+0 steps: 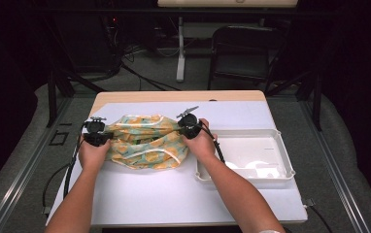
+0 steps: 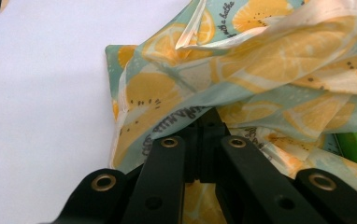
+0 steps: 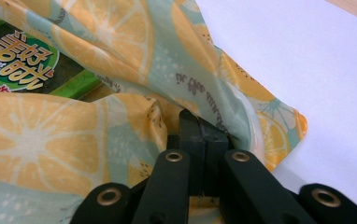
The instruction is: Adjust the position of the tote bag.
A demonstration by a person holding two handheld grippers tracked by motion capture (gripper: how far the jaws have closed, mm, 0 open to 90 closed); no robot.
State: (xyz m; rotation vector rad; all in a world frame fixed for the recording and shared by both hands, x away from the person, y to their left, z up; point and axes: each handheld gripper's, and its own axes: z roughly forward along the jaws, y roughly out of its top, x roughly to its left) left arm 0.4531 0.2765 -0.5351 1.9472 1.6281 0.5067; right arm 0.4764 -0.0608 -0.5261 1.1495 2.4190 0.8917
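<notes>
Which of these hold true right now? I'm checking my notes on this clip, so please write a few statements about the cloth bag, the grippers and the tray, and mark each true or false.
1. Both grippers have their jaws closed on the lemon-print fabric bag. True: left gripper, right gripper.
2. The white plastic tray lies left of the bag. False: it lies to its right.
3. A green package shows inside the bag. True.
4. The bag hangs in the air above the white table top. False: it rests on it.
5. The tray holds the bag. False: the bag lies beside it.
</notes>
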